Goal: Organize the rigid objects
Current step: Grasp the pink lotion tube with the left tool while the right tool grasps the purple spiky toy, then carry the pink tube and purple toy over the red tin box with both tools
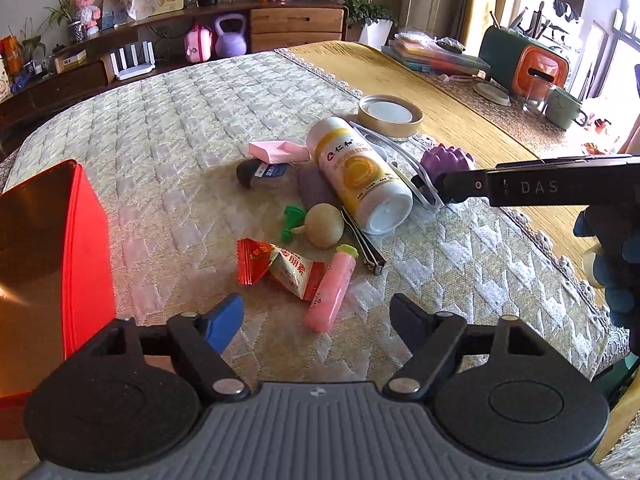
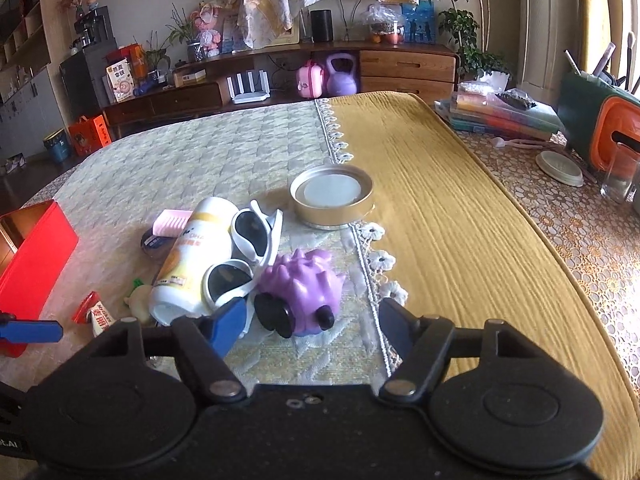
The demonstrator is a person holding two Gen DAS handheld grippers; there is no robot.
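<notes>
Loose objects lie in a pile on the quilted cloth. A pink tube (image 1: 330, 292) lies between the fingers of my left gripper (image 1: 316, 316), which is open and not touching it. Beside the tube are a red candy wrapper (image 1: 280, 268), a beige ball (image 1: 324, 224), a metal nail clipper (image 1: 364, 244) and a white-and-yellow bottle (image 1: 360, 172) on its side. My right gripper (image 2: 312, 316) is open around a purple spiky toy (image 2: 304, 284), its pads clear of it. White sunglasses (image 2: 248, 248) lean on the bottle (image 2: 192, 256), close to the blue left finger (image 2: 228, 328).
An open red tin box (image 1: 48, 260) stands at the left. A gold lid (image 2: 332, 196) lies on the edge of the yellow runner (image 2: 460, 220). Books (image 2: 500, 116), a glass (image 2: 620, 176) and an orange case (image 2: 616, 136) crowd the far right. A pink tray (image 1: 278, 150) lies behind the pile.
</notes>
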